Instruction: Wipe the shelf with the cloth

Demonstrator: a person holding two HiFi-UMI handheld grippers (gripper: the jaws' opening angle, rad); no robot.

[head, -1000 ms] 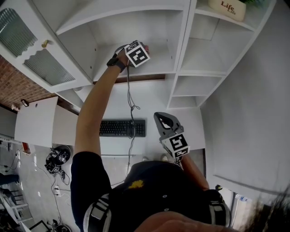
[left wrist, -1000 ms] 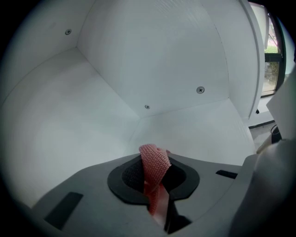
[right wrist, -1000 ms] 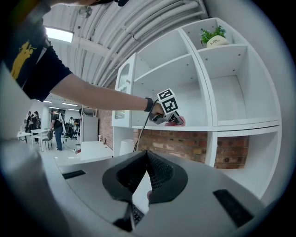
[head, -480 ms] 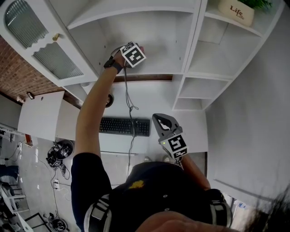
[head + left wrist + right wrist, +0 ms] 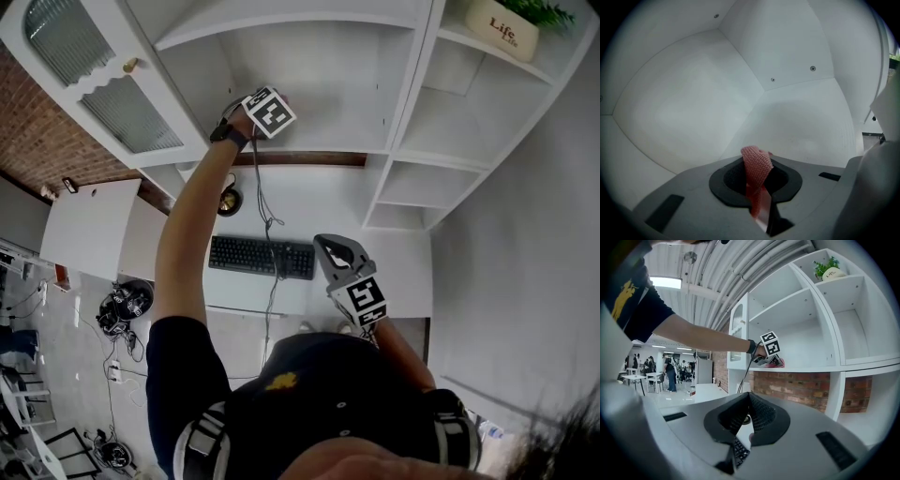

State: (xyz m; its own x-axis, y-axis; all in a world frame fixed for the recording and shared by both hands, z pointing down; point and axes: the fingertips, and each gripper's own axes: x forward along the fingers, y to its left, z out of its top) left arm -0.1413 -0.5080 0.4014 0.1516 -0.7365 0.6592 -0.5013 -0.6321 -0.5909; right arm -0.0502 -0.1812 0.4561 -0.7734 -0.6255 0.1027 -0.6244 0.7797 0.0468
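The left gripper (image 5: 758, 199) is clamping the pink cloth (image 5: 756, 165) between its jaws. A knitted fold is poking up past the tips, while the rest of the fabric is disappearing under the grey housing. That camera is facing the white back corner of the shelf (image 5: 797, 126), and from there it is not showing whether the cloth is touching the board.

In the right gripper view, a pink edge of the cloth (image 5: 779, 363) is showing under the left gripper (image 5: 768, 356), right at the front lip of the shelf (image 5: 811, 367). It is too small to tell how much is lying flat.

In the head view, the marker cube and the hand are covering the left gripper's jaws and the cloth entirely. A cable (image 5: 265, 211) is hanging down from that gripper.

The right gripper (image 5: 749, 397) is holding its jaws together on nothing. It is hanging low near the person's chest, well apart from the shelf (image 5: 319, 141), above the keyboard (image 5: 261, 256) on the desk (image 5: 323, 202). A planter (image 5: 502, 26) is being cut off by the frame's top edge
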